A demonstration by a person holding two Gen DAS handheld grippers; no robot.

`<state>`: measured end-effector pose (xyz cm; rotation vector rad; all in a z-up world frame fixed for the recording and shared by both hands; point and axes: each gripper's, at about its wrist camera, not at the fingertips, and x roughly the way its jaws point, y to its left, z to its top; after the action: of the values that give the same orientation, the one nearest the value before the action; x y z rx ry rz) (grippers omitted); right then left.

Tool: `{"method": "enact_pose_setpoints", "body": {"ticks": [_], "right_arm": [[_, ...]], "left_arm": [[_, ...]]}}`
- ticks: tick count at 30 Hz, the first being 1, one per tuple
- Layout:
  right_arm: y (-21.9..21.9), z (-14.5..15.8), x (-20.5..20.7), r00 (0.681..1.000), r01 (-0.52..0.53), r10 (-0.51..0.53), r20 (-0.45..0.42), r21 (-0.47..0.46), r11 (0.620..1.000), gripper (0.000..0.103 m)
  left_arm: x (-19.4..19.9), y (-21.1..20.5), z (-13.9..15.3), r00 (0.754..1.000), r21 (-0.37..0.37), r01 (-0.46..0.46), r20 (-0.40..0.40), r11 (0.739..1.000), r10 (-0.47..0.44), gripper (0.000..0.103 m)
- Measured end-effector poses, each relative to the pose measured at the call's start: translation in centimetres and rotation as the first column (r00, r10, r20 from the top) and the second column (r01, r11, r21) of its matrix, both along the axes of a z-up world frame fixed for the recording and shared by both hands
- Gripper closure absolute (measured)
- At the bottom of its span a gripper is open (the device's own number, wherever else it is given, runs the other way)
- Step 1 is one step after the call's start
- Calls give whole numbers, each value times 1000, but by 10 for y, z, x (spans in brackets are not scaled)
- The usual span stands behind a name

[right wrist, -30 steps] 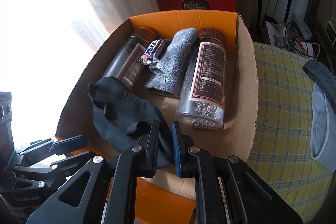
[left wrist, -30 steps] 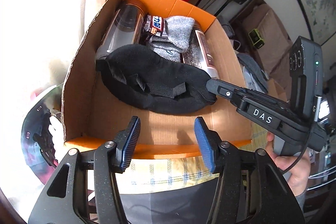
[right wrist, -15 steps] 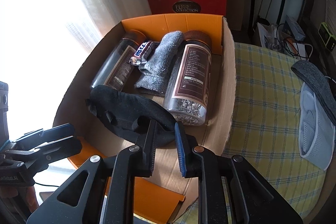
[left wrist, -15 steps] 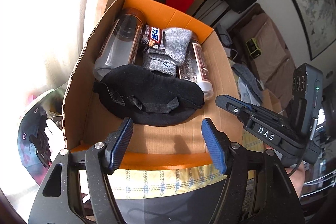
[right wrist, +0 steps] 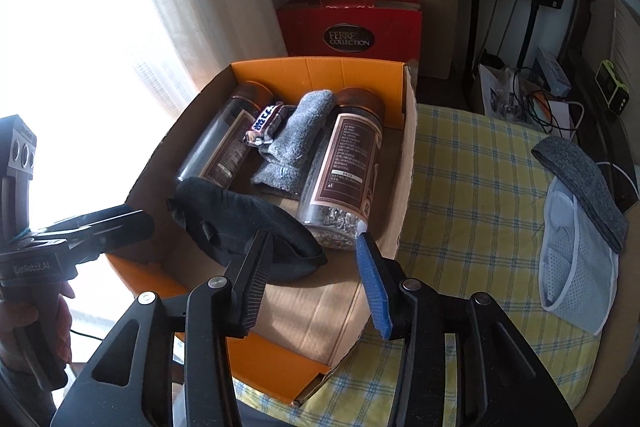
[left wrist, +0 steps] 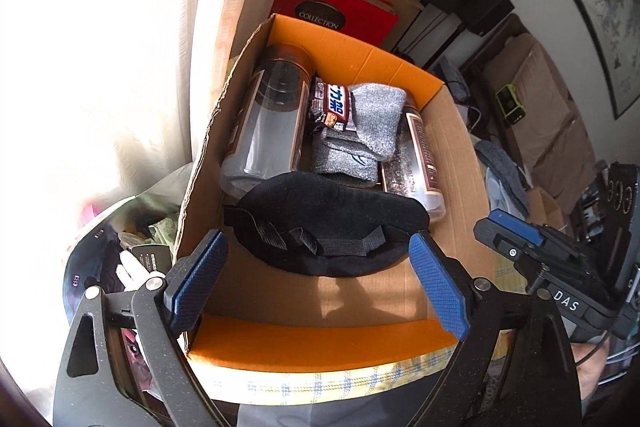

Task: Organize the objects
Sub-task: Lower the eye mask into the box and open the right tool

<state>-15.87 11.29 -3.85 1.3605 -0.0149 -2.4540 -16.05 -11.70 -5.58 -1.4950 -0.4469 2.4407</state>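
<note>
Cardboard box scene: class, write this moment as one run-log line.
stage: eye mask lying in cardboard box | left tongs: opening, empty | right tongs: opening, empty | also boxed: two jars, sock, snack bar

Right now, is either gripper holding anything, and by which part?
Nothing is held. The black eye mask lies loose in the cardboard box; the left gripper and right gripper are opening, empty.

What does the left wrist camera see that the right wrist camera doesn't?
Only the left wrist view shows the framed picture on the wall and the brown cushions.

Only the right wrist view shows the pale mesh bag on the yellow checked cloth, topped by a grey felt insole.

Both show the orange-edged cardboard box, the black eye mask, two clear jars, a grey sock and a snack bar.
</note>
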Motion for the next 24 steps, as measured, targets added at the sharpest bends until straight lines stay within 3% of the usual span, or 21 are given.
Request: {"method": "enact_pose_setpoints", "body": {"ticks": [9,13,17,24], "right_arm": [[-22,-20,-23,999,-24,24,28,11,1000,59],[-33,-28,-34,998,-46,45,34,23,999,68],[-42,-35,-44,997,-63,62,41,26,998,71],[-51,-45,-50,994,-90,88,59,31,995,85]], "left_arm": [[-21,9,-16,997,-77,82,21,994,-81,19],[-29,8,-22,997,-73,82,19,994,-81,23],[-33,10,-26,996,-72,91,15,993,-90,33],[-37,18,-29,993,-110,118,17,987,-117,49]]}}
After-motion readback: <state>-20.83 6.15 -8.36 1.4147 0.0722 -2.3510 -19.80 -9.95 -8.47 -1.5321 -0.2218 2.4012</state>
